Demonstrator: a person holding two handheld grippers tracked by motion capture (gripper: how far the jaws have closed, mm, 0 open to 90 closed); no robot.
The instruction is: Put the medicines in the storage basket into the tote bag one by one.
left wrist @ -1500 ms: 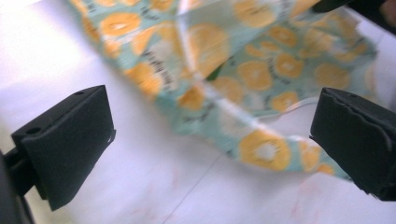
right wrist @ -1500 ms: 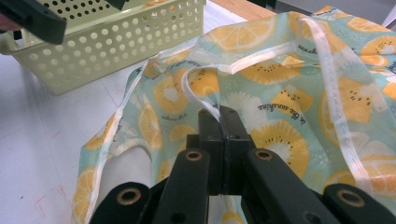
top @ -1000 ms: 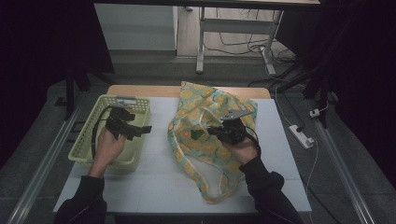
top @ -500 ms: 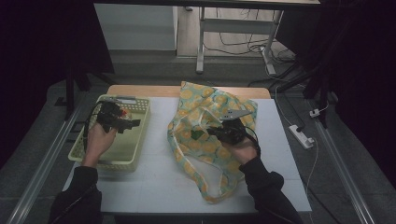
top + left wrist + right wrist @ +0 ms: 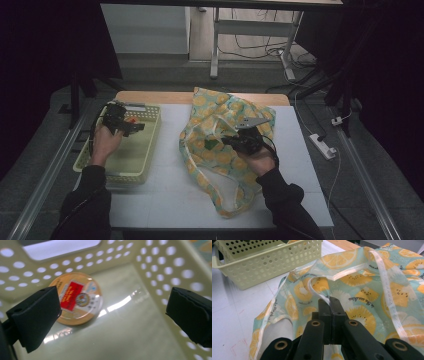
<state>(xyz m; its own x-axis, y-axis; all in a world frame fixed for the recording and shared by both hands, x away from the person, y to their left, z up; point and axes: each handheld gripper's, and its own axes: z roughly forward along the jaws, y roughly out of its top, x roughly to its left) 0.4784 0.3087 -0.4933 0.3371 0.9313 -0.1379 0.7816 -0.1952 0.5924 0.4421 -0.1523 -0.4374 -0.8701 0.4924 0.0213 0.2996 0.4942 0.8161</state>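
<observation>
One basket [image 5: 150,127], one bag [image 5: 220,155], one tin [image 5: 81,298]

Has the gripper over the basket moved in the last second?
Yes. The left gripper has gone from the middle of the basket toward its far end, away from the person, and now hangs open above a round tin.

— What's the surface?
— A white table [image 5: 165,200] with a wooden strip along its far edge.
— What lies on it?
— At nine o'clock, a pale yellow-green perforated basket [image 5: 145,150]. From centre toward five o'clock, a citrus-print fabric bag [image 5: 210,130], spread flat.
</observation>
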